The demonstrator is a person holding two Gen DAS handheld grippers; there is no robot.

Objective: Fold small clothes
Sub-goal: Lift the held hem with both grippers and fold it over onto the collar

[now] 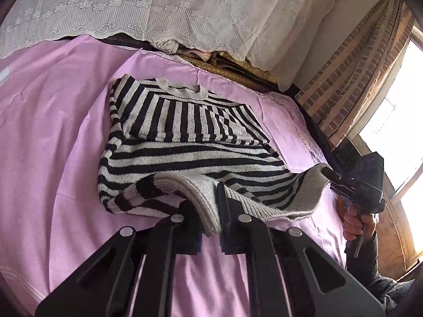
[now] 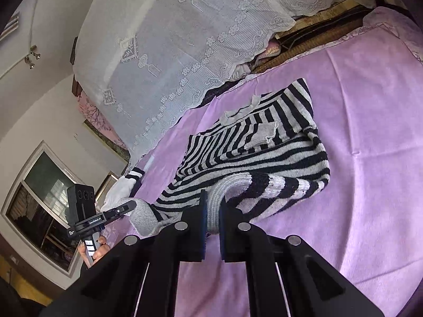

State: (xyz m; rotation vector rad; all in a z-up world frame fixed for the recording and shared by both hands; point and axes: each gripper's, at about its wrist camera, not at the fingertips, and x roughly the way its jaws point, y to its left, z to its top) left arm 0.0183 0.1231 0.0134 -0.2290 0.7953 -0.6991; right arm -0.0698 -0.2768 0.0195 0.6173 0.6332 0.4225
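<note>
**Both grippers clamped on the hem, bottom edge lifted for the fold**

Left wrist view: Your left gripper (image 1: 211,211) is closed on the grey ribbed hem (image 1: 201,198) of the striped sweater (image 1: 185,142); the knit bunches between the pads, so the grip reads as firm. The sweater lies on the pink sheet (image 1: 53,132), collar (image 1: 182,88) at the far end, both sleeves already folded across the chest. That leaves a narrow rectangle, which is probably why you hold the bottom edge at two points: it can travel toward the collar without sagging in the middle. Your right gripper (image 1: 326,171) shows at the right, pinching the other hem corner, with your hand (image 1: 357,222) on its grip.

Right wrist view: Your right gripper (image 2: 211,211) is likewise shut on the ribbed hem (image 2: 224,187), which arches up off the sheet (image 2: 357,105). The left gripper (image 2: 132,206) holds the grey corner at the left. The hem hangs slack between the two, so keep it level. A lace cover (image 2: 171,52) drapes behind.
</note>
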